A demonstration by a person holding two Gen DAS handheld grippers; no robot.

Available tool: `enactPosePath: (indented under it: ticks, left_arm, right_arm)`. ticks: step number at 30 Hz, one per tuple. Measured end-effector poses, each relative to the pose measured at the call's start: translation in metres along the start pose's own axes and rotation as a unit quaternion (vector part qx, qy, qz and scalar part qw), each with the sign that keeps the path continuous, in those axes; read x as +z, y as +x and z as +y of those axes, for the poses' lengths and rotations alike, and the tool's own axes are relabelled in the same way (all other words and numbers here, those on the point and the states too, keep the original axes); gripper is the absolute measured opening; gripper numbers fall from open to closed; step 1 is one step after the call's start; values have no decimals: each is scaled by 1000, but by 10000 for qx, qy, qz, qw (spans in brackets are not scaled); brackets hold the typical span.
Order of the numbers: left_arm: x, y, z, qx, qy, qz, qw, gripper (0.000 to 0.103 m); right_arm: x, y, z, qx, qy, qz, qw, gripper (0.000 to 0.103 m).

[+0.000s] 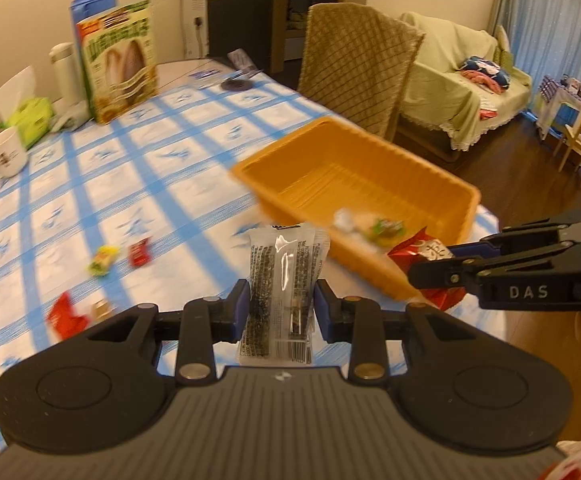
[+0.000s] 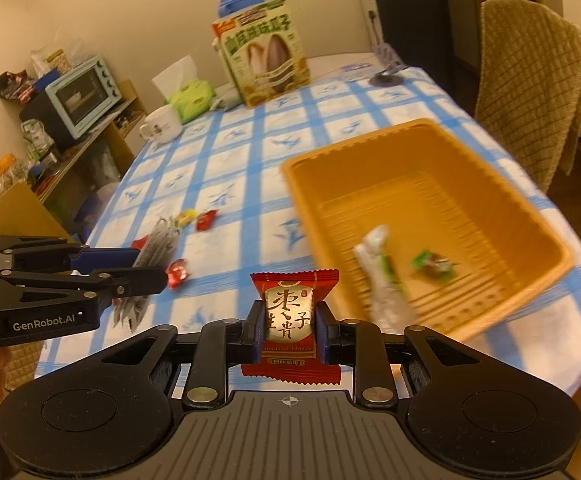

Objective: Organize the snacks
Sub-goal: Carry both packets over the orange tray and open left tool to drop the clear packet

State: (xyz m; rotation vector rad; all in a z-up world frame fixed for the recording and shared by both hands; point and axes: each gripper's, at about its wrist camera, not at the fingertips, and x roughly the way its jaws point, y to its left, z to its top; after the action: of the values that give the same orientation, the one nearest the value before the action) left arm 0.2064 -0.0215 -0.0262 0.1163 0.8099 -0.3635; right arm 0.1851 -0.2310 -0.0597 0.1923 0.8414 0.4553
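Right wrist view: right gripper (image 2: 289, 334) is pinching a red date candy packet (image 2: 290, 320) upright between its blue pads, held near the camera, just short of the near-left corner of the orange tray (image 2: 430, 132). Tray sits on the blue-check table (image 2: 230, 160), right of centre, blurred. Inside it already: a white-green wrapper (image 2: 382, 276) at the near-left side and a small green-brown candy (image 2: 432, 264) just right of it, so 2 pcs look sorted.

Left wrist view: left gripper (image 1: 281, 306) is clamped on a clear packet w/ black print (image 1: 282, 288), also upright, near the tray's near edge. So both hands are loaded, neither packet dropped in yet.

Still loose on the cloth, left of the tray: yellow-green candy (image 1: 102, 262) w/ a small red one (image 1: 139, 252) just beside it, further out; nearer, a red wrapper (image 1: 64, 316) and a small gold-brown piece (image 1: 100, 308) next to it. Exact count is hard to tell w/ the blur.

Judgement: roughly a third done. 2 in, 2 in the air, about 4 left to fetch. The sunflower-seed box (image 2: 262, 52), mug (image 2: 162, 124) and tissue pack (image 2: 188, 96) at the far end prob. aren't part of it
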Motion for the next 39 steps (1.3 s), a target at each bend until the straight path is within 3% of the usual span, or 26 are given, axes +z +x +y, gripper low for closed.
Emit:
enactPosePath:
  ticks: [7, 18, 27, 39]
  left_arm:
    - [28, 24, -53, -119, 29, -81, 9999, 31]
    - [67, 72, -101, 164, -231, -53, 9996, 32]
    - [91, 119, -106, 375, -689, 200, 9967, 32]
    - [99, 158, -101, 558, -1039, 478, 9919, 32]
  right_arm:
    - [14, -19, -48, -121, -66, -136, 9998, 26]
    - [42, -9, -118, -169, -336, -104, 9992, 26]
    - [63, 16, -153, 4, -465, -19, 9989, 26]
    - [77, 40, -164, 175, -479, 77, 9987, 26]
